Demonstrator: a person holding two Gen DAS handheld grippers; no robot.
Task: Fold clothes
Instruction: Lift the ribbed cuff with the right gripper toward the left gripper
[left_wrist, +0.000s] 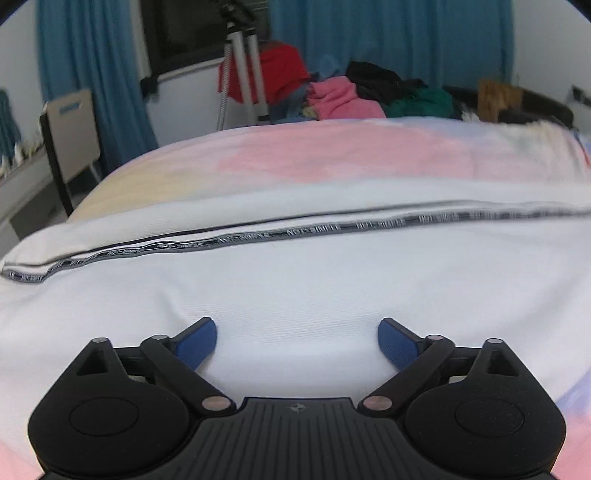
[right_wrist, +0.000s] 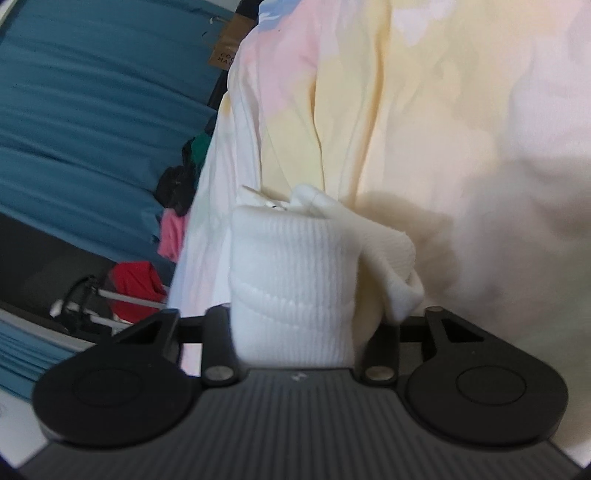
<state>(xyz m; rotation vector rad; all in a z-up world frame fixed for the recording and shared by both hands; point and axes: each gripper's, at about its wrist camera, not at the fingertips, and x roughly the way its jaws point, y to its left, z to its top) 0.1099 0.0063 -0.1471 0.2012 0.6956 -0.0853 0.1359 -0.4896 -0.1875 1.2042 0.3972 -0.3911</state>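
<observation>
One pastel sweatshirt (left_wrist: 295, 206), white with pink and yellow patches and a single dark printed stripe (left_wrist: 258, 236) across it, lies spread in front of the left gripper (left_wrist: 297, 341), whose two blue fingertips (left_wrist: 195, 343) stand wide apart just above the white cloth with nothing between them. The right gripper (right_wrist: 299, 325) is pinched on one ribbed white cuff (right_wrist: 295, 280) of the same sweatshirt (right_wrist: 406, 110). Behind lie one pile of clothes (left_wrist: 343, 96), one tripod (left_wrist: 243, 66) and two blue curtains (left_wrist: 388, 40).
</observation>
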